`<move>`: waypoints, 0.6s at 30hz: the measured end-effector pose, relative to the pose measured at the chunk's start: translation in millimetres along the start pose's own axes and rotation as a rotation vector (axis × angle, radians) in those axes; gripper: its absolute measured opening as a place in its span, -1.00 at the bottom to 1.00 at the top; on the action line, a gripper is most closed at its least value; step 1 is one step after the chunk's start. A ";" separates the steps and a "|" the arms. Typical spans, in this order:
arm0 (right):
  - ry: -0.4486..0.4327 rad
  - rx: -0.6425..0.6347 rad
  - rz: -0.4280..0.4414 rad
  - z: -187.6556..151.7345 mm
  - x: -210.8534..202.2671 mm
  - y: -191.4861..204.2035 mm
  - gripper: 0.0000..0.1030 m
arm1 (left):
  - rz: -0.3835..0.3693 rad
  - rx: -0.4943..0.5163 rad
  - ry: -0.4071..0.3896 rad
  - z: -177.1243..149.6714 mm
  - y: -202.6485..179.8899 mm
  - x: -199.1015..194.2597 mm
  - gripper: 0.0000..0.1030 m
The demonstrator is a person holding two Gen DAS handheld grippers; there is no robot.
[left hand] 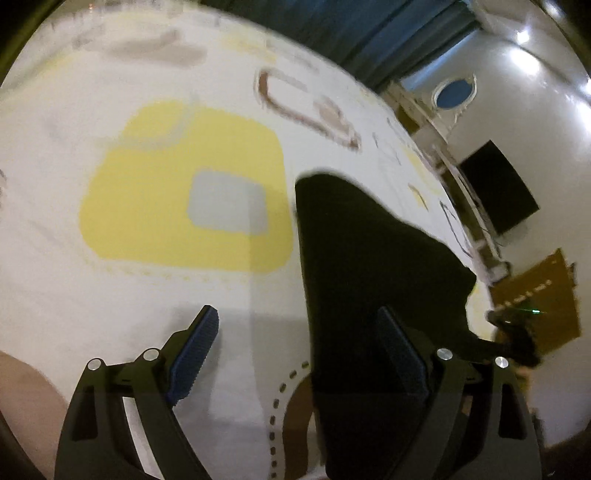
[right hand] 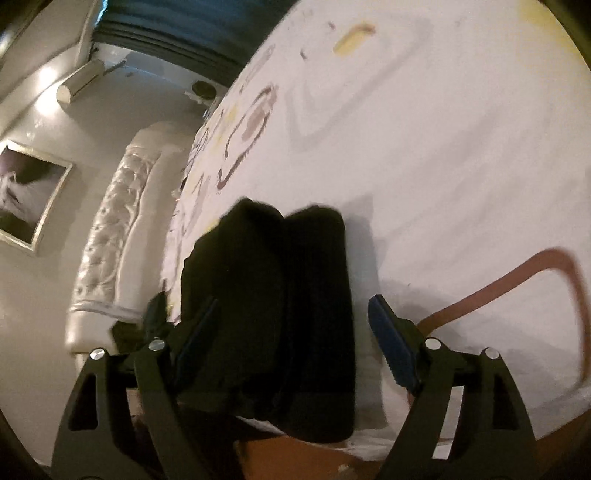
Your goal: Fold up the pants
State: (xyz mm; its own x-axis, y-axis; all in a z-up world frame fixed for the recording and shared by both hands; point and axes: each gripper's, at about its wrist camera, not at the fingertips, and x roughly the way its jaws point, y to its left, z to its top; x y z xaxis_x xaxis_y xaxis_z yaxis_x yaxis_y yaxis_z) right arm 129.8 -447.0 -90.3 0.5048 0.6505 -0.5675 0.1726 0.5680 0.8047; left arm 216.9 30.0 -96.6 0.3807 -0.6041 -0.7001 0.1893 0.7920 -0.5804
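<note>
The black pants (left hand: 369, 258) lie on a white printed bed sheet (left hand: 147, 295), running from the near edge toward the middle. My left gripper (left hand: 299, 332) hangs open above their left border, its right finger (left hand: 399, 343) over the dark cloth and its left finger (left hand: 203, 336) over bare sheet. In the right wrist view the pants (right hand: 280, 280) look folded lengthwise into two side-by-side bands. My right gripper (right hand: 291, 317) is open and straddles them; the left finger (right hand: 199, 328) sits at the cloth's edge and the right finger (right hand: 384, 325) stands clear of it. Neither gripper holds anything.
The sheet carries a large yellow patch (left hand: 184, 206) and brown outlines (right hand: 517, 280). A white tufted headboard (right hand: 114, 229) borders the bed, with a framed picture (right hand: 29, 195) on the wall beyond. Dark curtains (left hand: 369, 33) hang at the far side. The bed's near edge (right hand: 369, 439) is close below.
</note>
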 end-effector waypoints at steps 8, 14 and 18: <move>0.109 -0.076 0.043 -0.8 32.8 11.3 0.70 | -0.211 -0.050 0.107 6.4 -7.0 24.9 0.69; 0.140 -0.082 0.082 3.1 31.8 9.0 0.70 | -0.276 -0.079 0.182 8.6 -14.5 48.9 0.69; 0.145 -0.085 0.089 3.4 31.9 4.7 0.70 | -0.277 -0.087 0.177 9.5 -14.6 54.4 0.69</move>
State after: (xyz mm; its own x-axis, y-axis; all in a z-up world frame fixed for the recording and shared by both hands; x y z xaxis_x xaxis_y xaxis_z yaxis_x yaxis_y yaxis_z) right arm 149.7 -425.3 -104.0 0.3871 0.7625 -0.5184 0.0574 0.5412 0.8389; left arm 243.4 -13.6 -122.3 0.1616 -0.8070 -0.5680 0.1824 0.5900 -0.7865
